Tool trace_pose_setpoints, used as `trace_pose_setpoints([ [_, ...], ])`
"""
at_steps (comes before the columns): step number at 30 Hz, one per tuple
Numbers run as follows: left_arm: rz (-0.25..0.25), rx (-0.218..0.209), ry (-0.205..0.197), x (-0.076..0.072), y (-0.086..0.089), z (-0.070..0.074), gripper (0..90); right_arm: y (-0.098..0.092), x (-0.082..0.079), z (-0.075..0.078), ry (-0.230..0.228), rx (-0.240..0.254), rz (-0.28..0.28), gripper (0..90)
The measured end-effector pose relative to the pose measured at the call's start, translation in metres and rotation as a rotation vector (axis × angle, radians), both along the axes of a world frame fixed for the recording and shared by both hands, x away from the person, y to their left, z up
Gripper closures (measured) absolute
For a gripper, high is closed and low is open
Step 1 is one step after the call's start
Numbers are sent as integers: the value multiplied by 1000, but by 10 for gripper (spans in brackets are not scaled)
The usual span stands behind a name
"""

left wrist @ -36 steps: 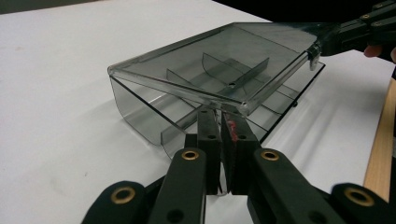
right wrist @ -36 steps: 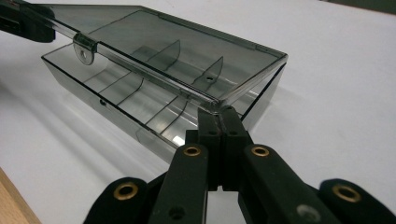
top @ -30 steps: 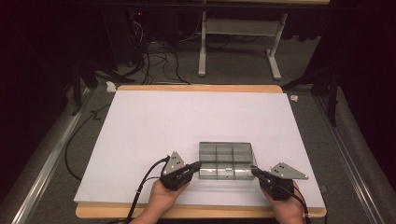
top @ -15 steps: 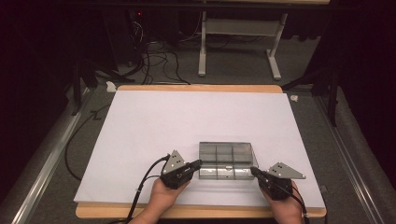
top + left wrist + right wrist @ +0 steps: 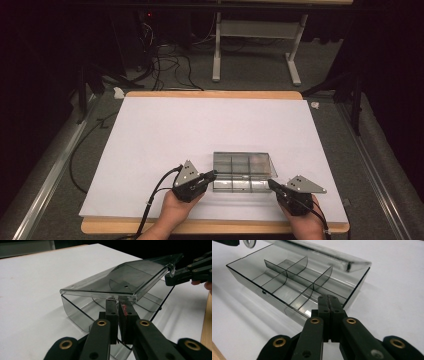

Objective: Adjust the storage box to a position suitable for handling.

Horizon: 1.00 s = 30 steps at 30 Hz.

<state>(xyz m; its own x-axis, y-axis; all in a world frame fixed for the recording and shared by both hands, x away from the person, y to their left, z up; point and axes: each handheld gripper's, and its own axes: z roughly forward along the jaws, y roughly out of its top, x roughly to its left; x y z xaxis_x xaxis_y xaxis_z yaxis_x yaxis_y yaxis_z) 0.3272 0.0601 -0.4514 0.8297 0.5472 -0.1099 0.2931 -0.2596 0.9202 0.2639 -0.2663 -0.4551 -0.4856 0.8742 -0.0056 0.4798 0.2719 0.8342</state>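
A smoky clear compartment box (image 5: 239, 185) lies on the white board, its hinged lid (image 5: 243, 162) raised at the front. My left gripper (image 5: 214, 174) is at the box's left end. Its tips (image 5: 117, 301) are shut together right under the lid's near edge (image 5: 100, 293); whether they pinch it I cannot tell. My right gripper (image 5: 270, 183) is at the right end, shut, with its tips (image 5: 329, 298) at the end wall's rim. The dividers (image 5: 294, 277) split the box (image 5: 274, 287) into several empty cells. The right gripper (image 5: 175, 277) also reaches to the lid's small tab (image 5: 171, 271).
The white board (image 5: 200, 130) covers a wooden table (image 5: 215, 94), with bare board behind and left of the box. Cables (image 5: 160, 192) trail from the left gripper toward the front edge. Beyond the table stand a frame's legs and loose wires on the floor.
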Motion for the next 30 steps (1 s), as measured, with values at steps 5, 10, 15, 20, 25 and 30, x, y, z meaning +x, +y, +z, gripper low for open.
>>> trace_pose_setpoints([
  [5,0,-13,-15,4,-3,6,863,2,-1,-2,-1,-1,7,900],
  [10,0,-27,-28,9,-7,15,863,0,-1,-2,-5,5,10,900],
  [15,8,-42,-32,17,-8,22,862,0,0,-4,-9,17,10,900],
  [20,25,-50,-36,25,-10,27,860,-1,0,-5,-10,26,16,900],
  [25,51,-59,-34,36,-11,29,858,-2,1,-6,-16,32,26,900],
  [30,66,-52,-30,46,-13,29,858,-2,2,-7,-19,33,32,900],
])
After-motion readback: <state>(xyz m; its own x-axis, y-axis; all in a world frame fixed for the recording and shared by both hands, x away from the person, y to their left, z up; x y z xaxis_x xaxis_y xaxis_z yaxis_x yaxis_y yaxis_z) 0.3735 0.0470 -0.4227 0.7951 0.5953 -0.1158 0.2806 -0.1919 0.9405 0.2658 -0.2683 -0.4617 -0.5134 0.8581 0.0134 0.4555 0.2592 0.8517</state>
